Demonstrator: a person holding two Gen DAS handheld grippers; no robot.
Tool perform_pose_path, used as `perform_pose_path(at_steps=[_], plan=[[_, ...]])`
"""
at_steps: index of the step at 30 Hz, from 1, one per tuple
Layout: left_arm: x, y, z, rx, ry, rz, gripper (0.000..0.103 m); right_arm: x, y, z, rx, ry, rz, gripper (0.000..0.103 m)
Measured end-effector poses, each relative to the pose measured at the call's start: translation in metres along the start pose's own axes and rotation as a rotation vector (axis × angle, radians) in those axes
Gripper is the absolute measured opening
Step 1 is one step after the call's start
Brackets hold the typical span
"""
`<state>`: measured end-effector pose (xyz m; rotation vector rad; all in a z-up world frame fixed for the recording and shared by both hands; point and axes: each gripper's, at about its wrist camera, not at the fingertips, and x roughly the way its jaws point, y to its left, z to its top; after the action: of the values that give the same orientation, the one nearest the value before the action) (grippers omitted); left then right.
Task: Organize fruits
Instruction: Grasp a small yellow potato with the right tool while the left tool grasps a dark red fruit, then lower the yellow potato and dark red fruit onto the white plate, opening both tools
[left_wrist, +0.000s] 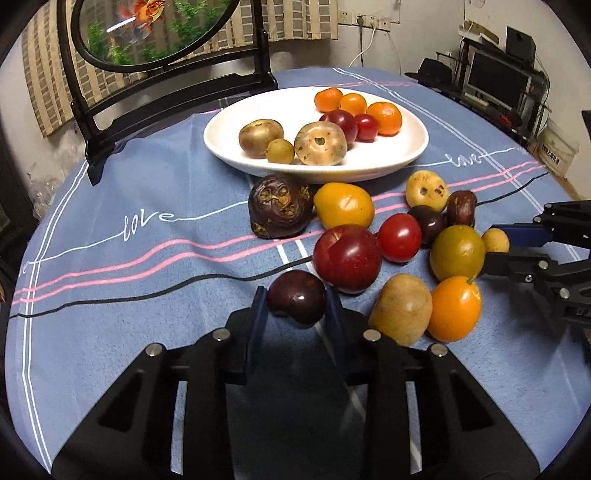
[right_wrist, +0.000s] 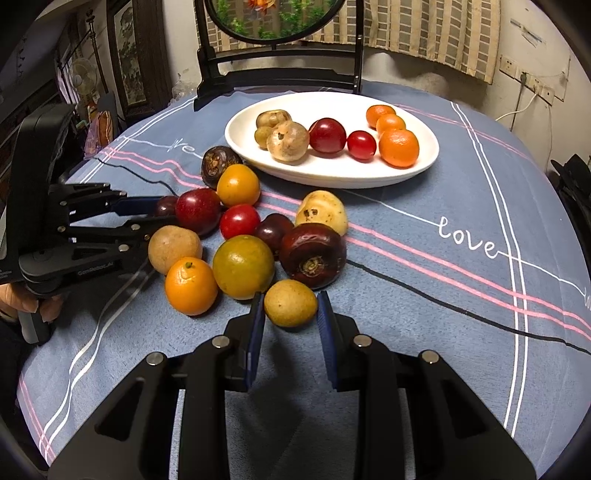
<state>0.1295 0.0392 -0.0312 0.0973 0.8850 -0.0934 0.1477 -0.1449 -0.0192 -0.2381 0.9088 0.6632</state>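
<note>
White plate (left_wrist: 406, 155); blue, pink-striped tablecloth (left_wrist: 147, 258).

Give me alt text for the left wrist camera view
The left gripper is shut on a dark plum lying on a blue tablecloth, beside loose fruit. Behind, a white plate holds sorted fruit; the right gripper enters from the right.

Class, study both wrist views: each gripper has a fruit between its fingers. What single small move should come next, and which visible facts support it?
Probably lift the left gripper a little: its pads already press the dark plum, which lies on the tablecloth against the red apple. Then carry it to the white plate, where red fruits sit together.
</note>
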Motion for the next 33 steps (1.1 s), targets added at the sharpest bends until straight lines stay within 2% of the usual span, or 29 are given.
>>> perform_pose_path(at_steps=[3,8,10,15,18,21,24,30,31,32,33], plan=[[-0.007,0.001,0.001,-0.01,-0.027,-0.002,0.033,-0.006,-0.005,0.001,0.024,-0.019,0.016,0.029],[-0.022,0.01,0.007,-0.094,-0.068,-0.07,0.033,-0.013,-0.01,0.003,0.056,-0.05,0.035,0.029],[-0.026,0.011,0.011,-0.11,-0.077,-0.073,0.033,-0.015,-0.013,0.004,0.078,-0.065,0.054,0.029],[-0.027,0.019,0.041,-0.165,-0.073,-0.097,0.033,-0.038,-0.017,0.021,0.143,-0.169,0.086,0.029],[-0.019,0.022,0.068,-0.174,-0.067,-0.083,0.033,-0.046,-0.022,0.05,0.159,-0.227,0.068,0.029],[-0.008,0.028,0.1,-0.188,-0.075,-0.05,0.033,-0.033,-0.033,0.084,0.162,-0.232,0.017,0.029],[0.01,0.036,0.13,-0.224,-0.071,-0.025,0.033,-0.009,-0.043,0.113,0.171,-0.229,0.001,0.029],[0.055,0.045,0.163,-0.276,-0.026,0.016,0.033,0.042,-0.065,0.146,0.243,-0.18,-0.002,0.029],[0.058,0.046,0.165,-0.289,-0.026,0.013,0.039,0.05,-0.07,0.149,0.261,-0.17,0.025,0.03],[0.062,0.048,0.166,-0.306,-0.027,0.006,0.062,0.056,-0.073,0.152,0.272,-0.157,0.049,0.03],[0.062,0.049,0.167,-0.32,-0.039,0.017,0.072,0.06,-0.076,0.154,0.285,-0.139,0.054,0.031]])
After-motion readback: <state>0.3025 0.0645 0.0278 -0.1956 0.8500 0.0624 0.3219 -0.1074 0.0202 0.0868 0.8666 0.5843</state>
